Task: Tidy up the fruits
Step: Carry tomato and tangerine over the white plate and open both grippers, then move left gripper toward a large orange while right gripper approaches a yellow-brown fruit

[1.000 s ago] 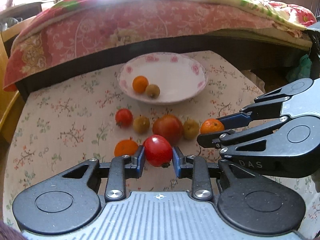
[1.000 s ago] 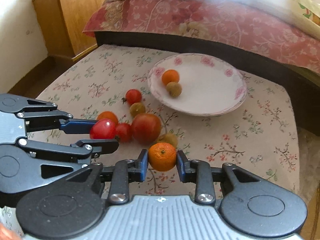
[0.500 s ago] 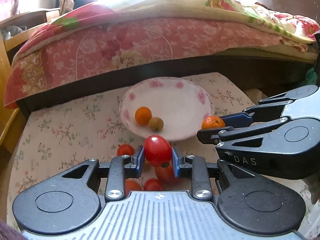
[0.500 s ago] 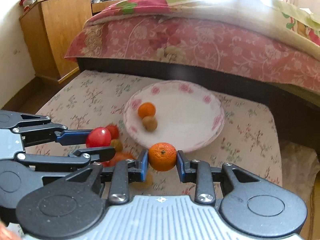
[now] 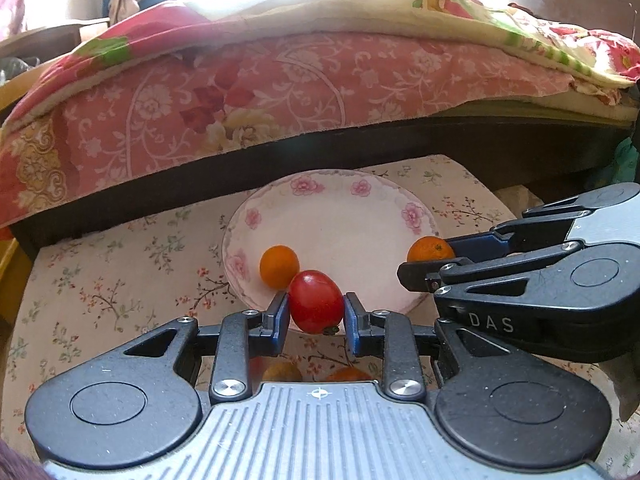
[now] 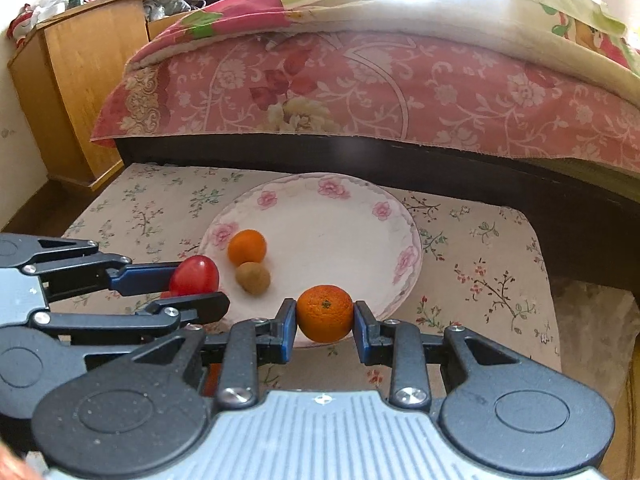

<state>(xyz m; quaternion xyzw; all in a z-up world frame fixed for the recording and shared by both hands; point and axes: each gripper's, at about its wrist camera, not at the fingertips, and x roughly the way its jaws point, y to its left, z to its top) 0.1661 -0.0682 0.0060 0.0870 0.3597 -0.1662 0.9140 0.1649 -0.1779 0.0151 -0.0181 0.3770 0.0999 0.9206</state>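
My left gripper [image 5: 316,314] is shut on a red tomato [image 5: 316,301], held just above the near rim of the white flowered plate [image 5: 344,196]. My right gripper [image 6: 325,322] is shut on an orange mandarin [image 6: 325,307] at the plate's [image 6: 404,236] near edge. In the left wrist view the right gripper [image 5: 424,264] comes in from the right with its mandarin [image 5: 430,249]. In the right wrist view the left gripper [image 6: 192,284] and its tomato [image 6: 194,274] show at the left. On the plate lie an orange mandarin [image 6: 247,246] and a small brown fruit [image 6: 253,278].
The plate sits on a low table with a floral cloth [image 6: 480,264]. More fruit [image 5: 282,372] shows partly below my left gripper. A bed with a pink floral quilt [image 5: 260,92] and dark frame runs close behind. A wooden cabinet [image 6: 80,80] stands at the left.
Both grippers have carried their fruit forward from over the loose fruit pile to the plate's near rim. The plate looms larger and the pile has dropped under the grippers.
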